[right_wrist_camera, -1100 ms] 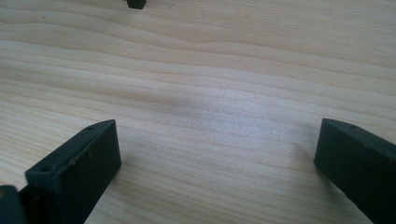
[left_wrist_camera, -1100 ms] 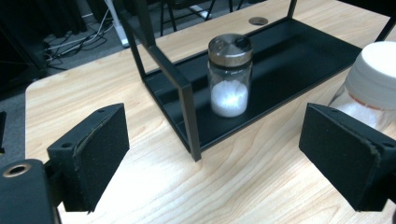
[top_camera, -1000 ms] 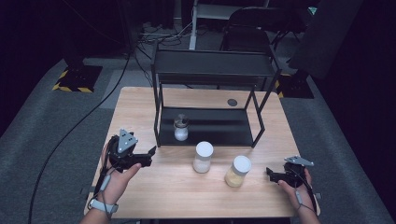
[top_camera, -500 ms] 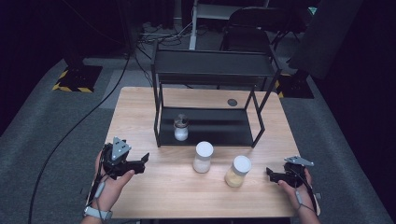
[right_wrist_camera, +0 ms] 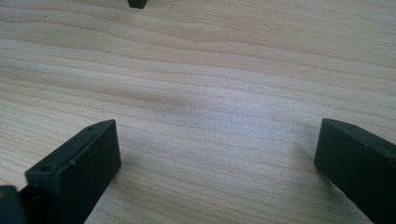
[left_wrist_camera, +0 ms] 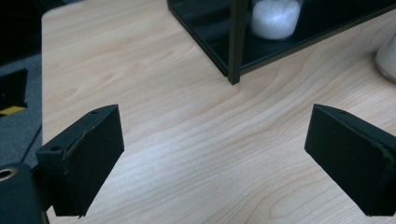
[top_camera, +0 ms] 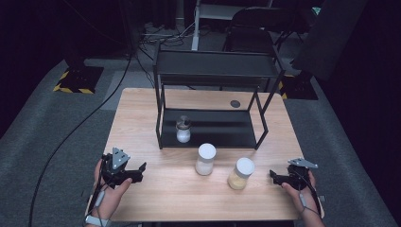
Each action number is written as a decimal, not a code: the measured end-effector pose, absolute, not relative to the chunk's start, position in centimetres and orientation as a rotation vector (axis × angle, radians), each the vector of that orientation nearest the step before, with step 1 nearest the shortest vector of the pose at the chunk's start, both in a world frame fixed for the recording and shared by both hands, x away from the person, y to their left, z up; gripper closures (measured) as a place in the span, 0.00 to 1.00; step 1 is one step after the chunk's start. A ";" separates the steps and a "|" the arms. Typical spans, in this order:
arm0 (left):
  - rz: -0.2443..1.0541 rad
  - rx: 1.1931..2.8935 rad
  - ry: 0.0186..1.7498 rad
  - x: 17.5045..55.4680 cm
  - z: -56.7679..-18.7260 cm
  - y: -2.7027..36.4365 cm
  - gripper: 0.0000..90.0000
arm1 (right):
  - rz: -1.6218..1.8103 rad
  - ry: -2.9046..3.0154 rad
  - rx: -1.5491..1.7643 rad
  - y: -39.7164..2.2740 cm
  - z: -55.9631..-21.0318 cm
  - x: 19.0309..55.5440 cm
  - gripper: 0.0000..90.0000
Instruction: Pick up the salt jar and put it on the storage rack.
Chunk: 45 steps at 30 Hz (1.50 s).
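both grippers parked low at the near edge of the bench (top_camera: 156, 106), nothing held. left gripper (top_camera: 138, 171) sits at the near-left corner, jaws spread wide and just been opening, bare wood between them. right gripper (top_camera: 274, 177) at the near-right corner, jaws also spread, only bench grain between them in the right gripper view.

things in play: small shaker jar (top_camera: 183, 129) with white contents stands upright on the bottom tier of the black shelf rack (top_camera: 215, 64), near its left front post. white-lidded jar (top_camera: 205, 159) stands on the bench just in front of the rack. yellow-filled jar (top_camera: 241, 173) stands beside it toward the right, nearer the right gripper but apart from it.

my read: between steps, one jar shelved and two left on the bench. next move likely a reach for a bench jar. needs open jaws brought level around the body below the lid, squeeze, lift clear of the front rail, set down beside the shaker without knocking it.
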<state>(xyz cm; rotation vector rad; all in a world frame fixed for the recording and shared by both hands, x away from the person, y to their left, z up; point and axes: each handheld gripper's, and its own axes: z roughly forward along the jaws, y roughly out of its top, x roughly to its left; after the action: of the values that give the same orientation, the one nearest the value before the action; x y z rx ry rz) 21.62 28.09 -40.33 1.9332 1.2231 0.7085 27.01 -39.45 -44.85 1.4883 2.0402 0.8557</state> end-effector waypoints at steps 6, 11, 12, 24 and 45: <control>0.681 1.945 1.264 21.9 -42.0 28.5 0.05 | 0.857 2.045 1.485 -39.5 -44.8 27.0 0.00; 0.683 1.963 1.281 22.0 -43.0 28.5 0.05 | 0.859 2.048 1.482 -39.6 -44.8 26.9 0.00; 0.686 1.968 1.284 22.0 -43.1 28.5 0.05 | 0.860 2.048 1.484 -39.6 -44.8 26.9 0.00; 0.658 2.032 1.349 22.7 -44.0 28.0 0.05 | 0.859 2.048 1.482 -39.6 -44.8 26.9 0.00; 0.572 1.970 1.469 23.0 -44.8 28.8 0.00 | 0.858 2.048 1.482 -39.5 -44.8 26.8 0.00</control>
<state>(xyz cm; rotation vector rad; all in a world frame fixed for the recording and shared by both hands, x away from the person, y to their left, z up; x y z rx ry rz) 23.01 28.81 -44.81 1.9701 1.4691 0.5718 26.84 -39.54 -44.82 1.4823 2.0481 0.8579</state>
